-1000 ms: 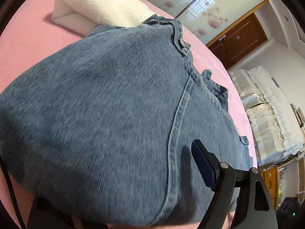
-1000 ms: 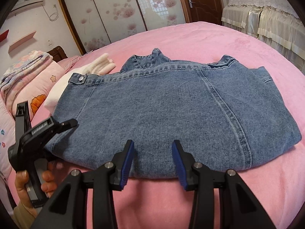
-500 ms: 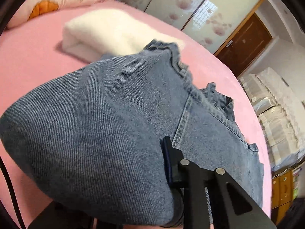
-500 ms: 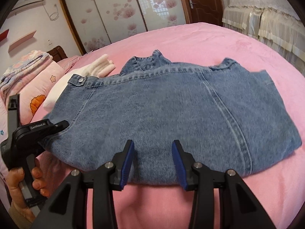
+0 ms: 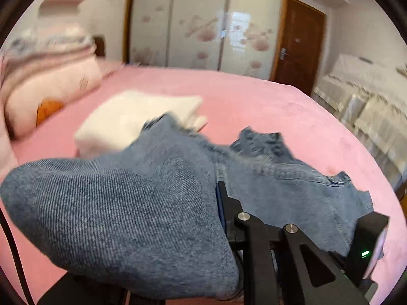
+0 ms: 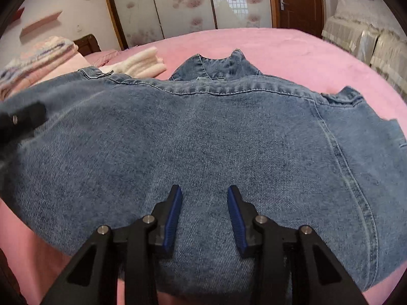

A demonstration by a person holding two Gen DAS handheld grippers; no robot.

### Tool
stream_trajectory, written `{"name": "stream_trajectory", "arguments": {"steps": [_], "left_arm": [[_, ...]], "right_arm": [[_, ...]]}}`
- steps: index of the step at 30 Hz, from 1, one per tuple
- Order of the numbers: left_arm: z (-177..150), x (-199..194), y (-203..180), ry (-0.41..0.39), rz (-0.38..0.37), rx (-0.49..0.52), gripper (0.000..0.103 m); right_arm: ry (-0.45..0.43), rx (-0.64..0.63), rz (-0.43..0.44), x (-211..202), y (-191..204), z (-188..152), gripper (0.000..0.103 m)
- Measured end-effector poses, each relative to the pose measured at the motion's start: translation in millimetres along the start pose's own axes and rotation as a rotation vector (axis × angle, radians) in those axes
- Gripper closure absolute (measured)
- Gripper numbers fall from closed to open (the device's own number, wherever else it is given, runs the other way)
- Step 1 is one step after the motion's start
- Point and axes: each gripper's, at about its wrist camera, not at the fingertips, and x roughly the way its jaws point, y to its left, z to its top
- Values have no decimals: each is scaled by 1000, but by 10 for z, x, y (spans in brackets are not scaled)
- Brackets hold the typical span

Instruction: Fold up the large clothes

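Denim jacket [image 5: 142, 203] lay on the pink bed [image 5: 254, 96], one side bunched and lifted in my left gripper [image 5: 221, 211], which was clamped shut on the fabric; only one black finger with a blue pad showed through the left wrist camera, the other hidden under the cloth. Behind the raised fold sat a folded cream towel [image 5: 132, 119], touching the jacket's far edge, with a pink pillow [image 5: 53, 86] further left. The frame was blurred.

Through the right wrist camera, the denim jacket [image 6: 203, 132] spread back-up across the pink bed [image 6: 292, 48], collar pointing away. My right gripper [image 6: 204, 218] hovered over the near hem, its blue-padded fingers parted and holding nothing. My left gripper [image 6: 23, 120] appeared at the jacket's left edge, blurred.
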Motion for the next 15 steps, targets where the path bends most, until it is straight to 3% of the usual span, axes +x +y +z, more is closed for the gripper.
{"name": "stream_trajectory", "arguments": {"steps": [2,5,6,9,10,11,15], "left_arm": [[99,-49,-299,-17,-6,76,89],[146,-144,-1000,-54,-18,295,89],[100,-174,-1307,-68,-31,394,89],[-63,-237,-1837,-79,-90,540,87],[-119,-247,-1995,-51,-162,546,85],[-217,-232,-2172,-35,-193,584,85],[-781,-13,-2712,49,-172,795,80]], "right_arm": [[-5,30,31,-4,-68,-4,65],[-8,83,76,-52,-164,-19,66],[5,127,117,-102,-250,-18,66],[40,314,260,-417,-710,-107,69],[48,357,247,-544,-870,-175,69],[56,363,178,-682,-1017,-268,70],[22,433,16,-1286,-1645,-685,70]]}}
